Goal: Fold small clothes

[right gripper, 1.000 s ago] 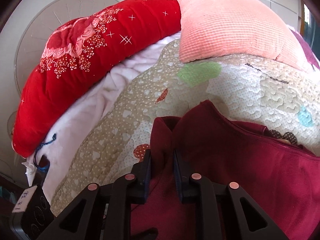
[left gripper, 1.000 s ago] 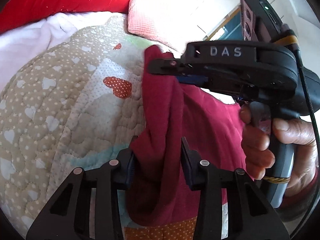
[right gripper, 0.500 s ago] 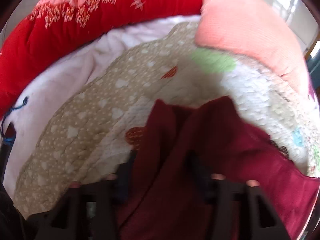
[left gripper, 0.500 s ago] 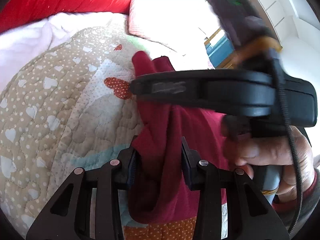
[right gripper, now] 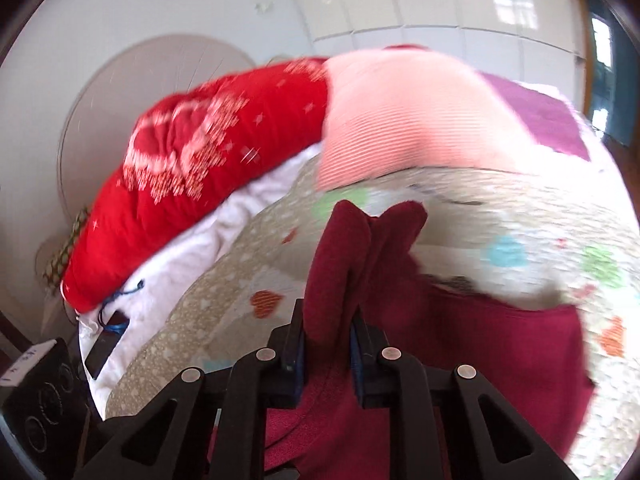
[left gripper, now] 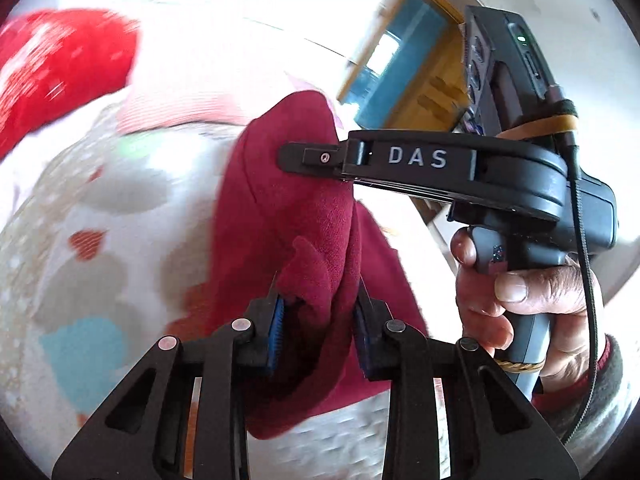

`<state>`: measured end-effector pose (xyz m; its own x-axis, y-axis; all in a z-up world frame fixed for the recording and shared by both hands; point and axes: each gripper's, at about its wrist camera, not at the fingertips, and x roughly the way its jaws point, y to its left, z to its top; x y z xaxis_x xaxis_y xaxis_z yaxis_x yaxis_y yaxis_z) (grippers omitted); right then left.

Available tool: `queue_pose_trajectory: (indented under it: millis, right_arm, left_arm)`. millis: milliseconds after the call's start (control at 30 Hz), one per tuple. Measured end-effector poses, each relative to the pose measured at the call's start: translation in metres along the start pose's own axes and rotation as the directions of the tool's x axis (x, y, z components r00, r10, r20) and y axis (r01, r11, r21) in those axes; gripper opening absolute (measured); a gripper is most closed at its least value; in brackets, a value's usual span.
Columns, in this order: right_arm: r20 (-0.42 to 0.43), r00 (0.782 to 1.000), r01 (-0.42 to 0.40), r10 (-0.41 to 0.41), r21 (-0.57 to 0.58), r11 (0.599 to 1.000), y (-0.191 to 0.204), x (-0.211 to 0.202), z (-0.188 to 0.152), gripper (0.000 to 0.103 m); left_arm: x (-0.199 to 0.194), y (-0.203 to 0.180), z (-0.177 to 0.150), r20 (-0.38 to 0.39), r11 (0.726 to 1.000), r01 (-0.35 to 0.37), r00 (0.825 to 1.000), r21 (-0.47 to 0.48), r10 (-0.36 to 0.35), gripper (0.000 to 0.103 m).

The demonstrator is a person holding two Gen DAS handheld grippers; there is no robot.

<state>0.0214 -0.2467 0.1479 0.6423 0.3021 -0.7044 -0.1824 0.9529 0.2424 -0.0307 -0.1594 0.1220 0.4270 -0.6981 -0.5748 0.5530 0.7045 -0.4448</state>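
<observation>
The fold looks barely begun: the garment [left gripper: 288,216], a dark red fleece piece, hangs bunched and lifted off the quilt [left gripper: 92,216] rather than lying flat in any folded shape. In the left wrist view the left gripper [left gripper: 318,312] at bottom centre is clamped on a gathered wad of the fabric, blue pads pressed into it on both sides. The right gripper [left gripper: 308,158], coming in from the right of the frame, pinches an upper edge of the same cloth near the centre, its handle held by the hand [left gripper: 528,304] at lower right. The right wrist view confirms it: the right gripper [right gripper: 326,340] at bottom centre is closed on a narrow fold of red fabric, with the rest spilling to the lower right across the quilt [right gripper: 500,208]. No crease or stacked layer shows yet. What seems left is nearly everything: spread the piece, bring the edges over, lay it down neatly. The pillow [right gripper: 404,120] lies upper centre, well apart
</observation>
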Motion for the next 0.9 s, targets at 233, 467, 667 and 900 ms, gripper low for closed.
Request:
queue_pose_trajectory:
  millis: [233,467,667,900]
  right_arm:
    - [0.042,0.996,0.072,-0.078,0.13,0.989,-0.108,-0.063,-0.037,0.016]
    - [-0.047,0.977,0.213,-0.208,0.224,0.951,-0.179,-0.039,-0.084,0.016]
    - [-0.034,0.98,0.196,-0.194,0.229,0.953,-0.189,-0.037,-0.09,0.023]
    - [0.055,0.992,0.095,-0.114,0.27,0.958,-0.172,-0.084,-0.101,0.041]
  left_arm:
    - [0.067,-0.076,-0.016,-0.091,0.994,0.039,0.995,0.106,-0.029,0.028]
    - [0.12,-0.091,-0.043,-0.232,0.991,0.033,0.973,0.13,-0.002,0.028]
    - [0.059,-0.069,-0.04,-0.12,0.978,-0.03,0.991,0.205,0.056,0.055]
    - [0.061,-0.014,-0.036,-0.056,0.959,-0.213,0.972,0.186,0.227,0.06]
